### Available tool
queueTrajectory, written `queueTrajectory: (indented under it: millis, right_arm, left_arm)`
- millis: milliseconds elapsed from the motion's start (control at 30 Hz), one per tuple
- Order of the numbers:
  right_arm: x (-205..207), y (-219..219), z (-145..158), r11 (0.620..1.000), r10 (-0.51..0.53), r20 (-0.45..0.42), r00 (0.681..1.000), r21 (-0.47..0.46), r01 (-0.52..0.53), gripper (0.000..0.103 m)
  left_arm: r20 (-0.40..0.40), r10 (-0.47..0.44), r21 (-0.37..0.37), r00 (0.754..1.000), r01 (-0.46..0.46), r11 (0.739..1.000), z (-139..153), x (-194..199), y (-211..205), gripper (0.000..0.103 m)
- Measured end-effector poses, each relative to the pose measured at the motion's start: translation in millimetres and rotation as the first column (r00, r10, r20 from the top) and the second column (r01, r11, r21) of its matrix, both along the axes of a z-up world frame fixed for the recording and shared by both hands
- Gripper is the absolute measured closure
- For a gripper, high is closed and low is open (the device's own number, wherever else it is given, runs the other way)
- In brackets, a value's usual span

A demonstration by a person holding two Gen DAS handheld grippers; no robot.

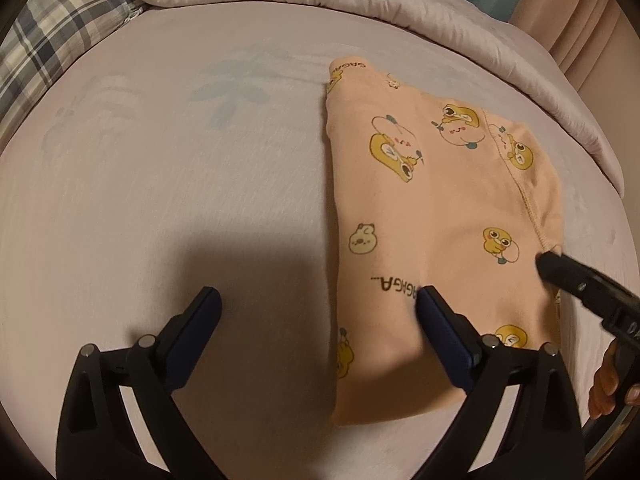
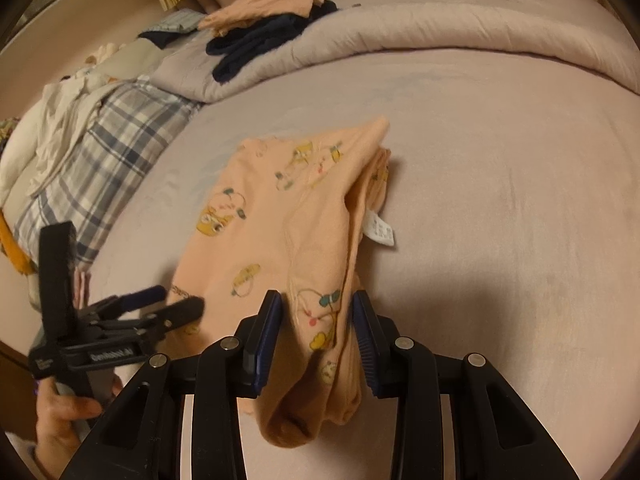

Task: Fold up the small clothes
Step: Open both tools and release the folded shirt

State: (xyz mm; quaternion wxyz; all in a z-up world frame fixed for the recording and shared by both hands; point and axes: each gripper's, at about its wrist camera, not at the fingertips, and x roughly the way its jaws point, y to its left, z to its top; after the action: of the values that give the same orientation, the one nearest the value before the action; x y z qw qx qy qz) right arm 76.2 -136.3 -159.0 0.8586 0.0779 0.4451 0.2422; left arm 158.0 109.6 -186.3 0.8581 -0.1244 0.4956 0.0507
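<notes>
Right gripper (image 2: 316, 332) lowest in right wrist view, blue pads either side of a bunched edge of the peach printed garment (image 2: 280, 220); fabric between jaws, apparently pinched and raised in a ridge, pad contact not fully clear. Left gripper (image 1: 316, 308) at bottom of left wrist view, jaws spread wide, nothing gripped, one finger over garment's near left edge, other over bare bed sheet (image 1: 160, 160). Garment mid-frame, part folded, lying flat on sheet. Advice, as judgement: carry raised edge across in one low sweep, line up hems, press flat before letting go. Both tools tilted steeply downward; hand (image 2: 60, 420) lower left holding left tool's handle.
</notes>
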Motion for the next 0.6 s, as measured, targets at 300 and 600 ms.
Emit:
queueTrajectory:
  millis: [300,600]
  right_arm:
    - [-7.3,-3.7,0.7,0.999,-0.014,0.008,1.000,-0.043,0.014,0.061]
    - [-21.9,-7.6,8.2,0.996,-0.021,0.034,0.999,-0.082,0.024,0.049]
  left_arm:
    - [-0.018,0.028,-0.001,0.999,-0.028,1.000,0.2,-5.3,-1.1,0.002]
    - [-0.032,0.087,-0.053,0.996,-0.089,0.995,8.6,-18.5,2.6,0.001]
